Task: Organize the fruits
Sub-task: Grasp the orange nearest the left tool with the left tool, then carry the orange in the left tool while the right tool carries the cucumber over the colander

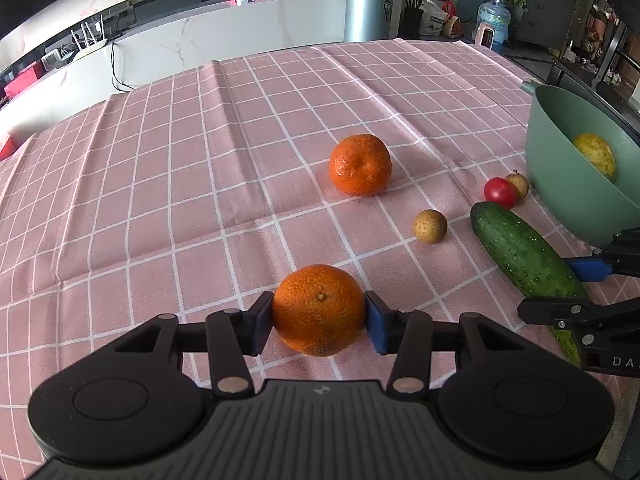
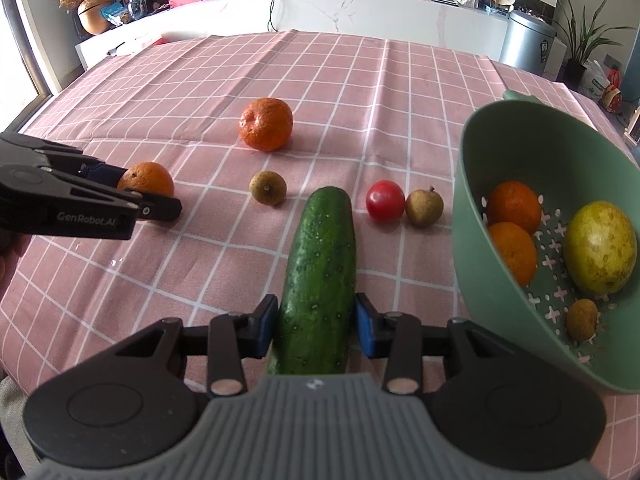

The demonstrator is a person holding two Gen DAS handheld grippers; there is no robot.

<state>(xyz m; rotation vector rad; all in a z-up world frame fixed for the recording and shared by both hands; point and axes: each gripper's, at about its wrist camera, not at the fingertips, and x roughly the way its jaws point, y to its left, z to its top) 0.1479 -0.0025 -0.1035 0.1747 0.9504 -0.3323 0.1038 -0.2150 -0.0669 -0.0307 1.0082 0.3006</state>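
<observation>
My left gripper [image 1: 318, 312] is shut on an orange [image 1: 318, 292] that rests on the pink checked cloth, one blue pad on each side. In the right wrist view my right gripper [image 2: 316, 320] is shut on the near end of a cucumber [image 2: 320, 248], which lies on the cloth pointing away. A second orange [image 1: 360, 164] sits further back. A red tomato [image 2: 385, 201] and two small brown fruits [image 2: 268, 187] [image 2: 425, 207] lie between them. The tilted green strainer bowl [image 2: 500, 152] on the right holds two oranges, a yellow-green fruit and a small brown one.
The table's far edge meets a white counter [image 2: 360, 8] with boxes and a router. A metal bin [image 1: 368, 12], plants and a water bottle stand beyond the right side. A hand [image 2: 12, 252] shows behind the left gripper [image 2: 148, 194].
</observation>
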